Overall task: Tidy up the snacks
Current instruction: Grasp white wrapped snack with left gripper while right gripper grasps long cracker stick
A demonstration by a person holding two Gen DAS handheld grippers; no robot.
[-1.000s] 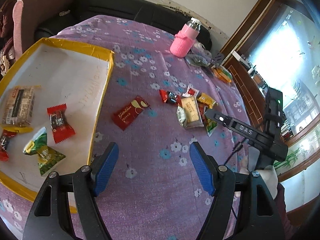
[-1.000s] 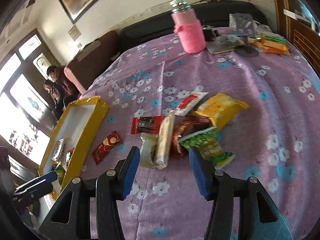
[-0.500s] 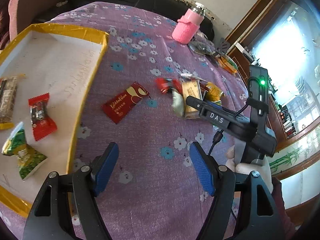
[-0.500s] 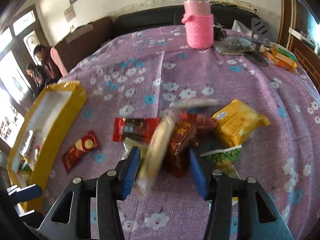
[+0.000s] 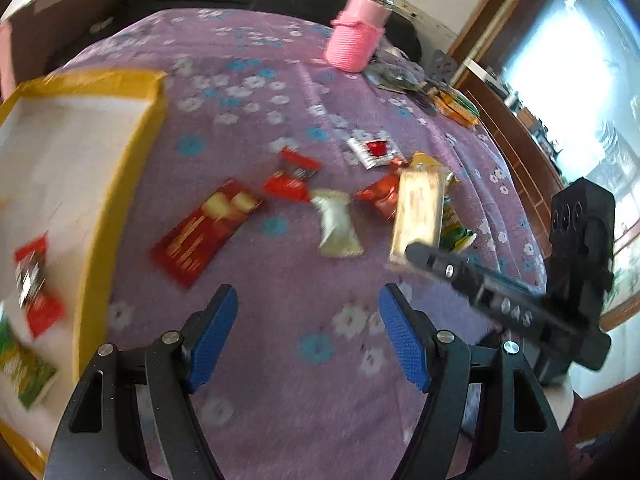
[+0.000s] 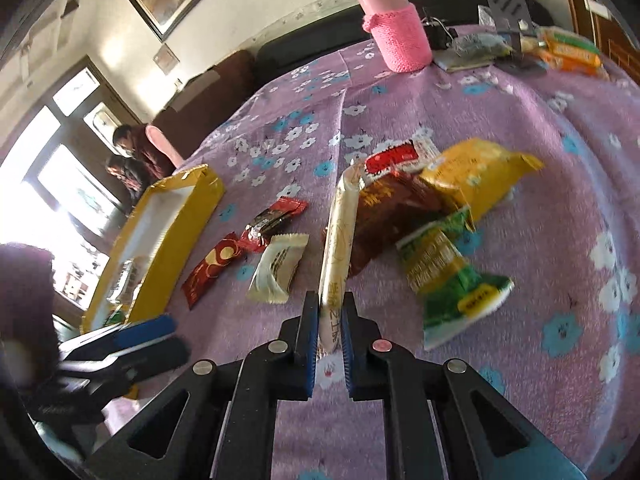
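My right gripper (image 6: 330, 308) is shut on the near end of a long cream snack bar (image 6: 338, 240), which stands on edge above the purple cloth; the bar also shows in the left wrist view (image 5: 418, 216). Around it lie a brown packet (image 6: 384, 216), a yellow packet (image 6: 476, 176), a green packet (image 6: 448, 276), a white packet (image 6: 278, 268) and a flat red packet (image 5: 204, 236). My left gripper (image 5: 308, 336) is open and empty above the cloth, beside the yellow-rimmed tray (image 5: 116, 216), which holds a few snacks.
A pink-sleeved bottle (image 6: 394, 28) stands at the far side of the table, with orange packets (image 6: 568, 50) and clutter to its right. A dark sofa runs behind the table. Two people sit far left in the right wrist view.
My right gripper has closed on the cream bar and lifted its end. My left gripper has moved forward and right, away from the tray and closer to the snack pile.
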